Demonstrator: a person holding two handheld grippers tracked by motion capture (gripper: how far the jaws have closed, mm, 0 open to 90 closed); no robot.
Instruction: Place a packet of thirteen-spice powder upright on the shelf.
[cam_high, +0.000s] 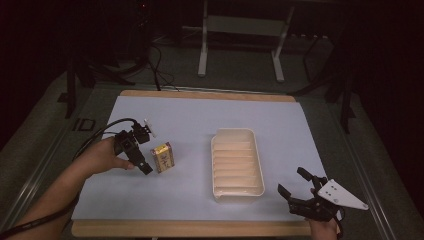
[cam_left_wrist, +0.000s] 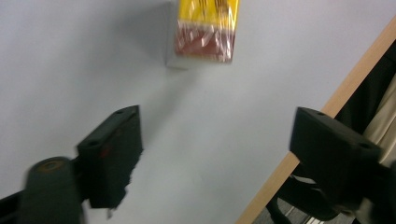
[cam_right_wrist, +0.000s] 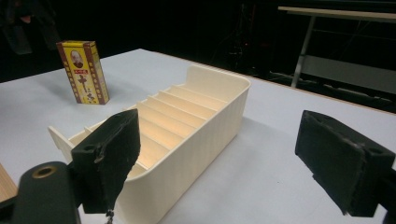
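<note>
Carton, small, yellow cardboard with red lower band and printed portrait (cam_high: 162, 157): stands upright, long axis vertical, on pale blue-covered tabletop (cam_high: 200, 120), left of cream plastic ribbed tray (cam_high: 237, 164), apart from it. Tray's long axis runs front to back. Left claw (cam_high: 142, 147) spread, just beside carton. Right claw (cam_high: 294, 184) spread, near tray's front right corner.

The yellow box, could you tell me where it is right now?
In the high view the yellow box stands left of the slotted tray, just beside the open left gripper.
</note>
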